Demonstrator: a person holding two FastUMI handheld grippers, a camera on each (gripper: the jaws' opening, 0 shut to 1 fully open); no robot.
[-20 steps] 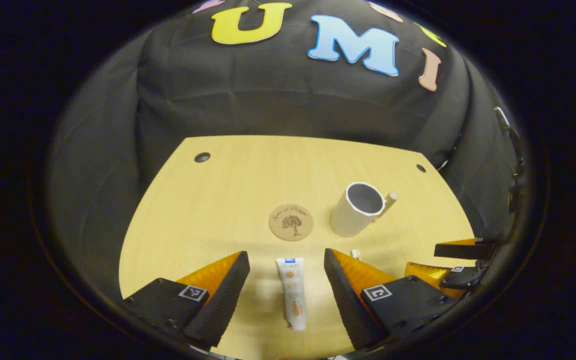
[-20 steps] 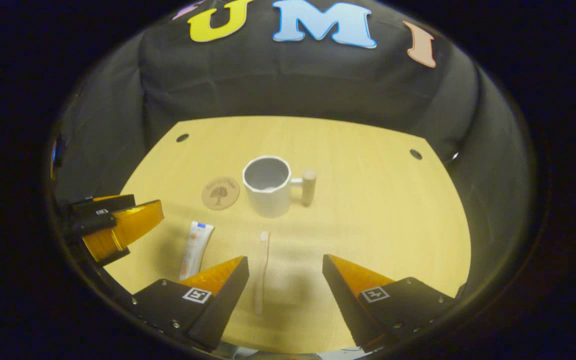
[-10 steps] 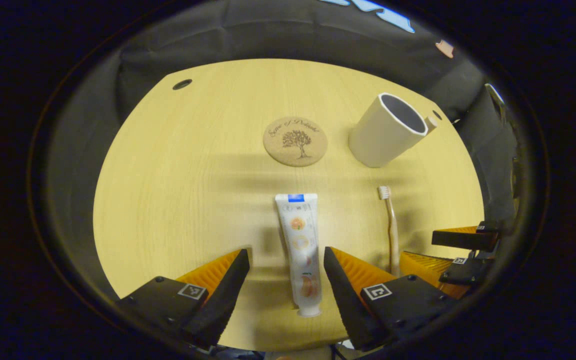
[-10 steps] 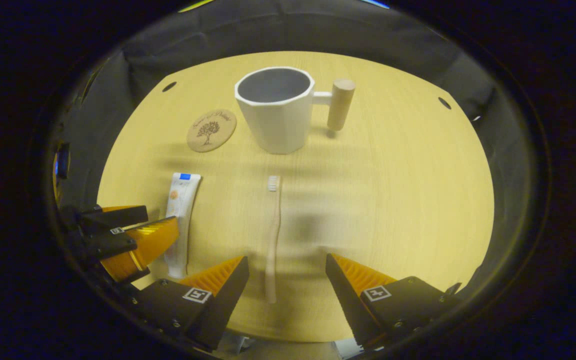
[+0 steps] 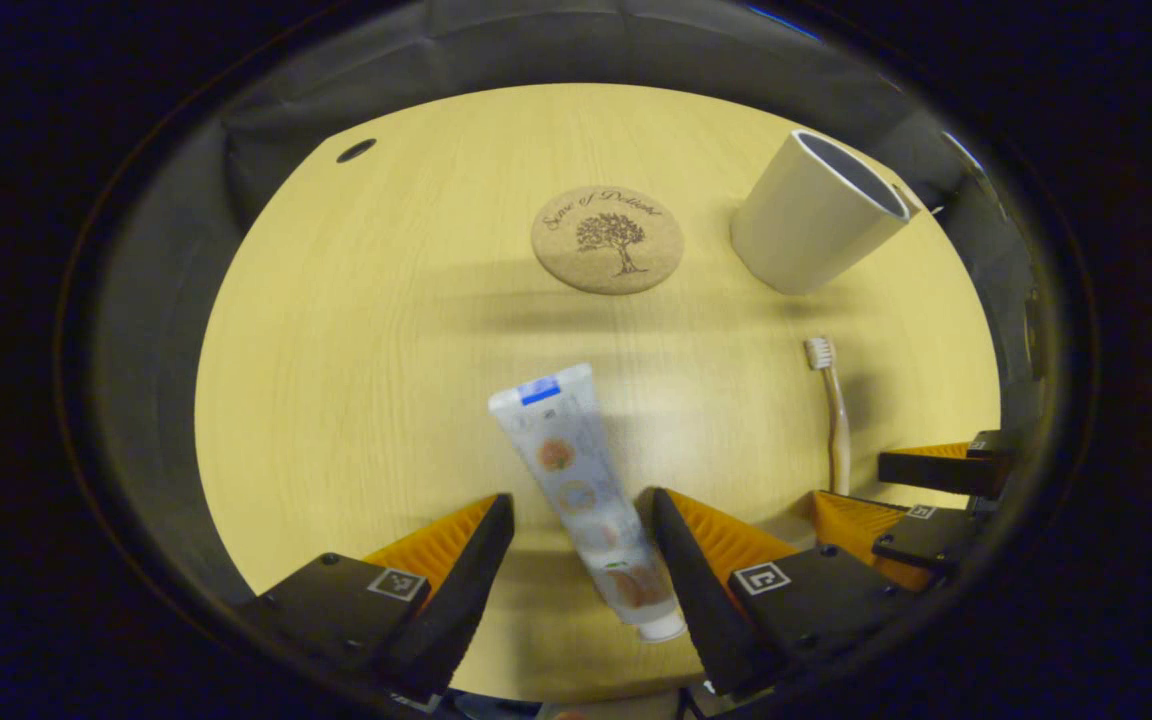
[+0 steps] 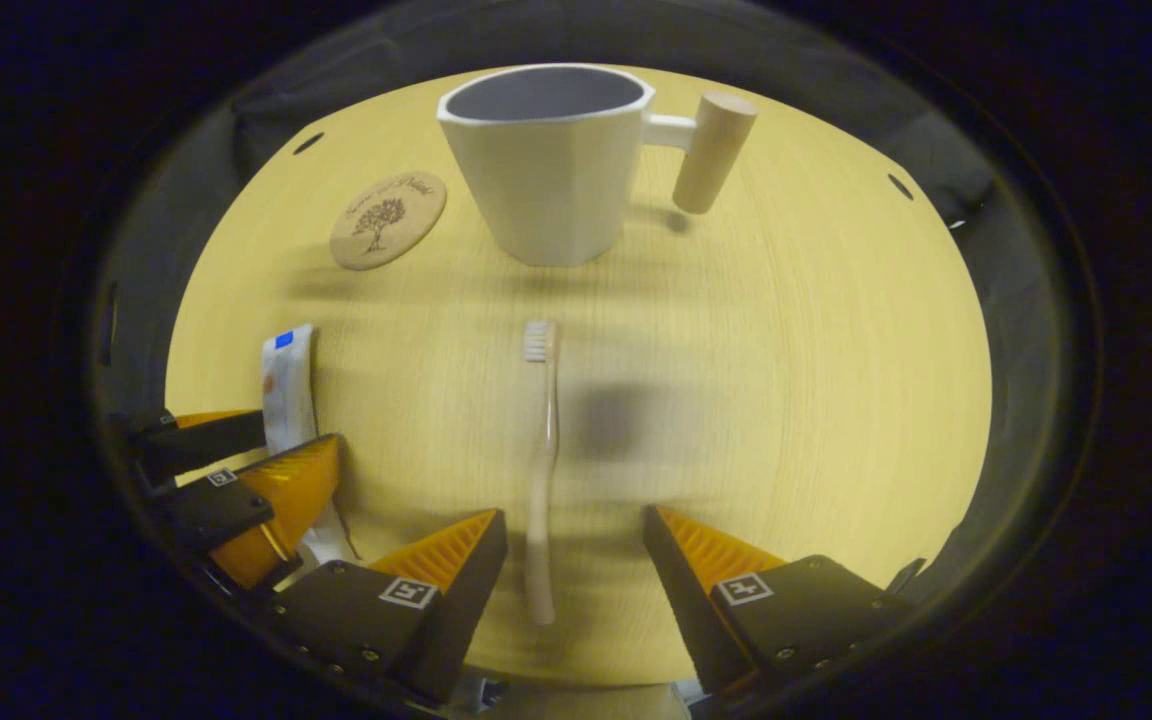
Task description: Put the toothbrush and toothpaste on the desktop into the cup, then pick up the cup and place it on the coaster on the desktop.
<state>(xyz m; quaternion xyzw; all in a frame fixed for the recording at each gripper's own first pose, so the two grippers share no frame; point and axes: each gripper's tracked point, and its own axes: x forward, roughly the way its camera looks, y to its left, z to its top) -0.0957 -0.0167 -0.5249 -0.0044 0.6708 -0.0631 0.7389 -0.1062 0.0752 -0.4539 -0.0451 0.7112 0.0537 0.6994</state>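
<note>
Picking up: the first step is in hand; both tools are low over the desk (image 5: 336,330), getting ready to grab.
Left gripper (image 5: 576,540): wide open, one finger on each side of the toothpaste (image 5: 576,480); I cannot tell if the far finger touches it.
Toothpaste: lies slanted, cap end near the camera, flat end pointing toward the coaster (image 5: 607,239).
Right gripper (image 6: 571,555): wide open around the toothbrush (image 6: 543,470) handle, not squeezing.
Toothbrush: long and straight, brush end pointing at the cup (image 6: 546,160).
Cup: upright, beside the coaster, not on it.
Next: both should probably close, then lift.
</note>
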